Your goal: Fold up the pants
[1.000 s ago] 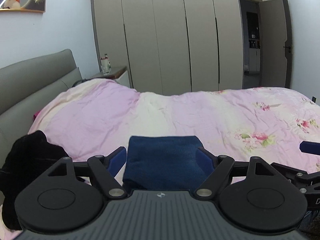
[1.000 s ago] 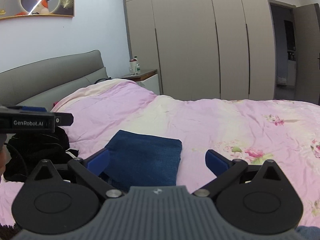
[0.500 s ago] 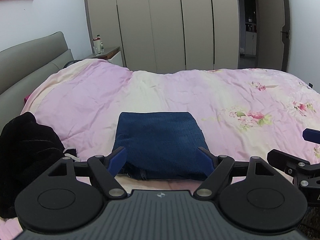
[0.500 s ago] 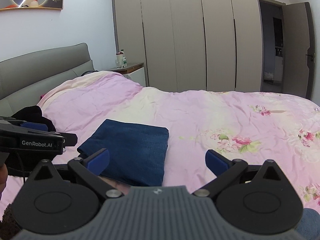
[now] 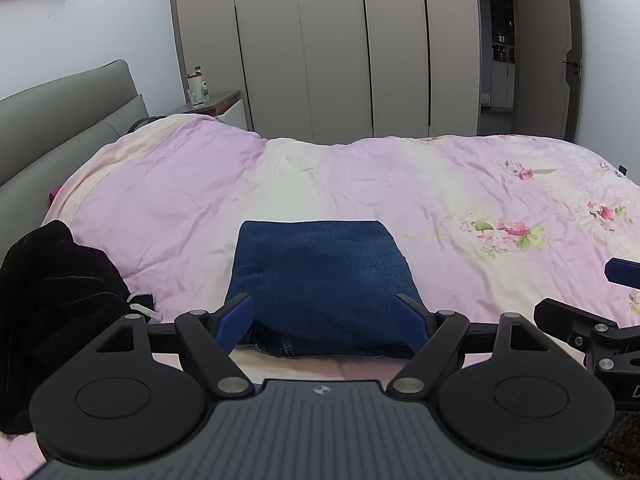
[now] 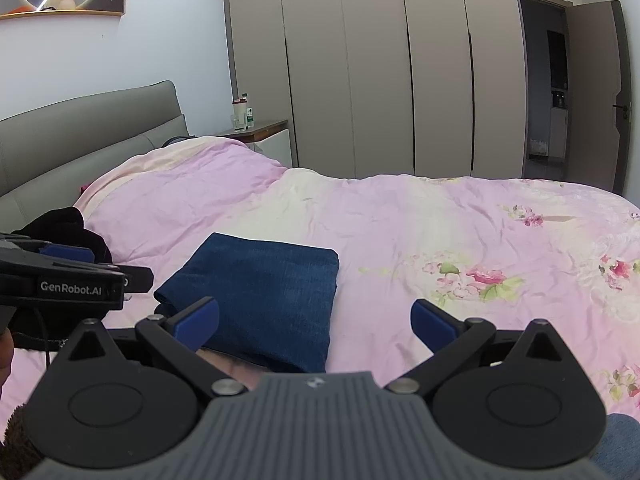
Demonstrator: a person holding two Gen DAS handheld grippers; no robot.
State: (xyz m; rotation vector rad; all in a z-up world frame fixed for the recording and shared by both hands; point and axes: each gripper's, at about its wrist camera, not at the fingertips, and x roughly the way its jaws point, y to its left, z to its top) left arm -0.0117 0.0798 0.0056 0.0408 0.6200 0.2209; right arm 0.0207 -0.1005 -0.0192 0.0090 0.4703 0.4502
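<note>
Dark blue denim pants (image 5: 320, 280) lie folded into a neat rectangle on the pink floral duvet (image 5: 360, 184), near the bed's front edge. My left gripper (image 5: 326, 318) hangs open just in front of the folded pants, its blue pads on either side of the near edge without touching it. In the right wrist view the same pants (image 6: 264, 292) lie left of centre, and my right gripper (image 6: 316, 320) is open and holds nothing, its left pad over the pants' near edge. The left gripper's body (image 6: 64, 280) shows at the left there.
A black garment (image 5: 52, 304) is heaped on the bed left of the pants. A grey headboard (image 5: 60, 120) runs along the left, with a nightstand holding bottles (image 5: 198, 88) behind it. Beige wardrobe doors (image 5: 340, 48) and an open doorway (image 5: 500, 48) line the far wall.
Both views have drawn back and tilted down a little, so more of the folded pants shows. The pants lie still and both grippers stay open.
</note>
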